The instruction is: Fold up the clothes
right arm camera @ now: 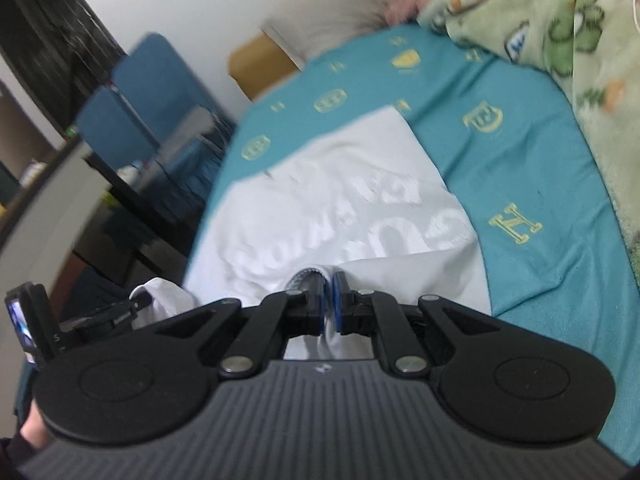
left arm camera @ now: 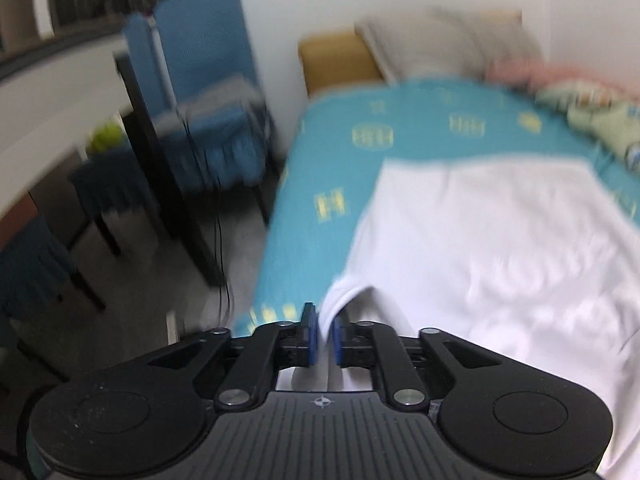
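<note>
A white T-shirt [left arm camera: 500,248] lies spread on a teal bedsheet [left arm camera: 320,184], its printed lettering faintly visible from the back. My left gripper [left arm camera: 325,330] is shut on the shirt's near left edge, which rises from the bed into the blue pads. In the right wrist view the same white T-shirt [right arm camera: 332,208] lies ahead, and my right gripper [right arm camera: 328,300] is shut on its near edge by the collar. The left gripper [right arm camera: 132,304] shows at the lower left of that view, with white cloth bunched at it.
A green cartoon-print blanket [right arm camera: 560,40] and a pink one [left arm camera: 532,70] lie at the bed's right. A grey pillow [left arm camera: 440,40] and a wooden headboard [left arm camera: 336,56] stand at the far end. Blue chairs [left arm camera: 208,92] and a dark table [left arm camera: 152,152] stand left of the bed.
</note>
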`<state>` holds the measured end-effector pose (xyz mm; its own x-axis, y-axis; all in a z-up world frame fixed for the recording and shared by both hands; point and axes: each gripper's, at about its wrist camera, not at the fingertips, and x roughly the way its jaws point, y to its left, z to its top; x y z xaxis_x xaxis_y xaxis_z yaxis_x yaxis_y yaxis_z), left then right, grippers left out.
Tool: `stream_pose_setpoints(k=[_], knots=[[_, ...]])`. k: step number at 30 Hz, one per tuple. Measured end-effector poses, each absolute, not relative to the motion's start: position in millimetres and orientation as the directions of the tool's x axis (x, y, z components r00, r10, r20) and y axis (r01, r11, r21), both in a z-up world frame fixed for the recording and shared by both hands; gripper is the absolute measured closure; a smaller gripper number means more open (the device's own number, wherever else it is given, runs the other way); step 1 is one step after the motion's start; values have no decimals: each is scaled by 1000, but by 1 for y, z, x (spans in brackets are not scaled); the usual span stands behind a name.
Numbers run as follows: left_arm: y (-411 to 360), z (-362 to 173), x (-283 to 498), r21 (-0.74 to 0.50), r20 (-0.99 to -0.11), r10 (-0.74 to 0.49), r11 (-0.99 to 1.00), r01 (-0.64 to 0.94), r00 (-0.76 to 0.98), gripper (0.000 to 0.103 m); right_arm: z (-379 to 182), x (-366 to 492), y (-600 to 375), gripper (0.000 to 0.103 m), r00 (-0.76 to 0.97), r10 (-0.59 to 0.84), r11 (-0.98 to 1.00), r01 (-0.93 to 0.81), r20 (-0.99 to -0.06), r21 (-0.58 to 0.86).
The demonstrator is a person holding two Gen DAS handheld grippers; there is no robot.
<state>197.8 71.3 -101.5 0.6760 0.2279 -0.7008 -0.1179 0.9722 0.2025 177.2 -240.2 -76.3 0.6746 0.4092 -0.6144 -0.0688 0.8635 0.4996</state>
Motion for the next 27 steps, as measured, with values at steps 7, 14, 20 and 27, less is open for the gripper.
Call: stream_pose_setpoints(k=[7,14,20,27], knots=[[60,-71,171,181,-638,217,975,-130,739,50,-97,198,-241,94,649,390,864,-12,-654,503],[-2,-62,108,63,-634,-148,968,241,759,48,-105,199,-252,94,646,399,825,57,-651,562],[-80,-114,80,208,-745,-266,779,591,612,56,-103,193,-258,94,658,388,812,87,-645,577],[-95,-150,64,468,-690,-195,614,635,697,65,-104,185,-266,94,664,374,804,115,-647,583]])
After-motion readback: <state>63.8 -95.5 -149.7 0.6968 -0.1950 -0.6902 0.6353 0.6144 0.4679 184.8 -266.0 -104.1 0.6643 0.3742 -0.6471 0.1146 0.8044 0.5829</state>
